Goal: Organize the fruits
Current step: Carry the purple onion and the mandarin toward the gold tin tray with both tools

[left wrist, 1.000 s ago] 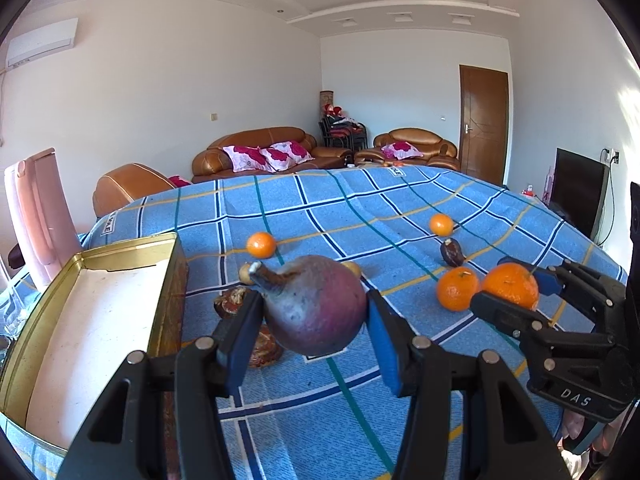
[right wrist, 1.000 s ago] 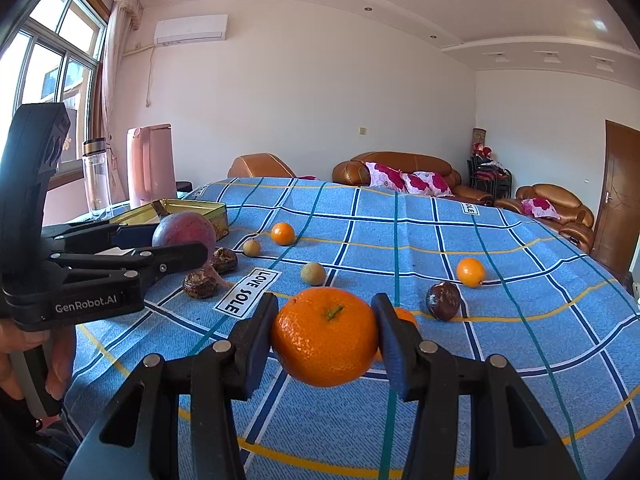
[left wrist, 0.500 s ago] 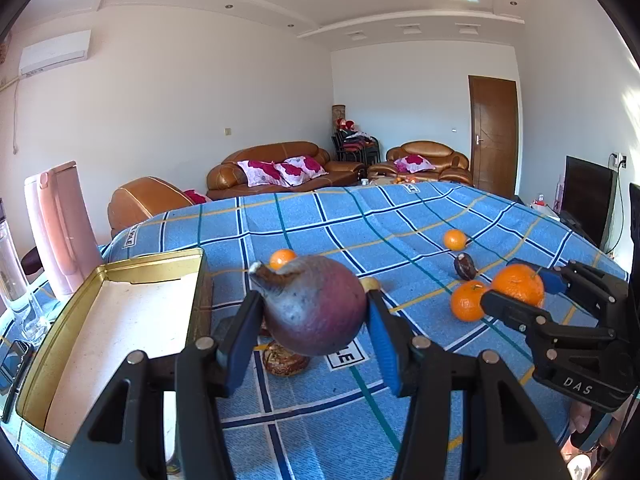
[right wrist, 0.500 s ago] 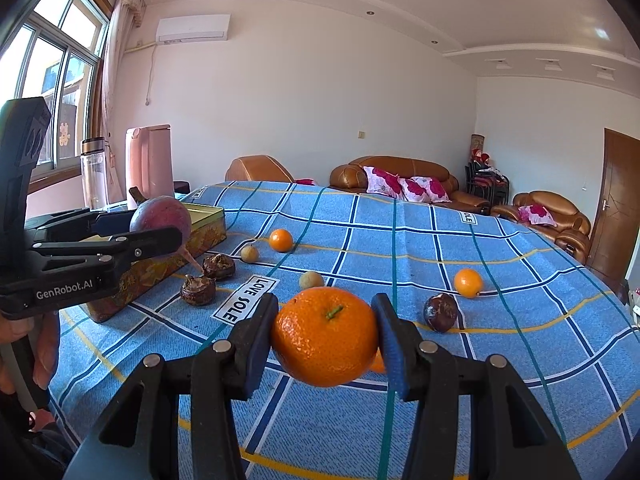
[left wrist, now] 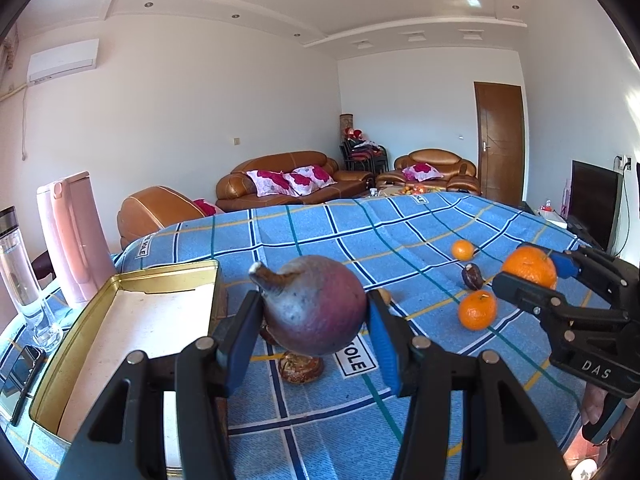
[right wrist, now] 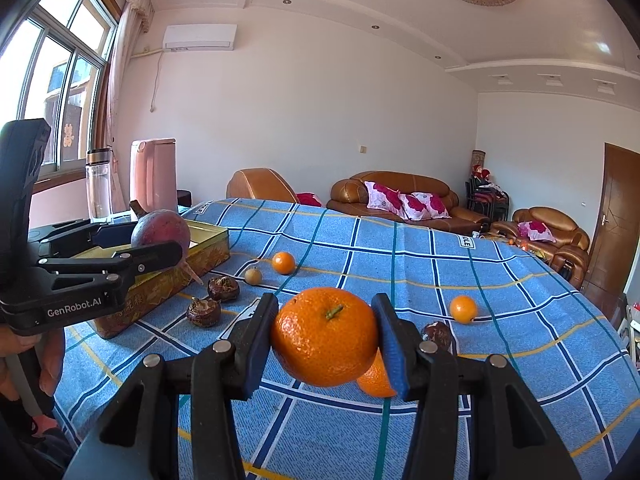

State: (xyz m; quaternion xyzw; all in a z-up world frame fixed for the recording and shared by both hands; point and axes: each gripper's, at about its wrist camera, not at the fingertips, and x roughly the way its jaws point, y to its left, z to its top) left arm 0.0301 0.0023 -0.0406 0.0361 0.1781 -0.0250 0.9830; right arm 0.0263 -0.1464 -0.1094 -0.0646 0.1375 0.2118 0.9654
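Observation:
My left gripper (left wrist: 312,310) is shut on a round purple-red fruit (left wrist: 320,312) with a stubby stem. I hold it above the cloth, just right of the open gold tin (left wrist: 160,276). In the right wrist view, the same fruit (right wrist: 160,230) hangs by the tin's near wall (right wrist: 176,276). My right gripper (right wrist: 326,340) is shut on a large orange (right wrist: 326,336), lifted off the blue checked cloth. The left wrist view shows that orange (left wrist: 528,266) at the right. The tin's inside looks bare.
On the cloth lie another orange (left wrist: 477,312), two small oranges (right wrist: 283,262) (right wrist: 463,309), dark brown fruits (right wrist: 223,288) (right wrist: 204,312) (right wrist: 437,332) and a small tan fruit (right wrist: 253,276). A pink jug (left wrist: 74,236), a glass bottle (left wrist: 20,276) and a phone (left wrist: 22,372) stand left of the tin.
My left gripper has swung a little towards the tin and tipped up, with the purple fruit still in it. The right gripper and its orange have barely moved.

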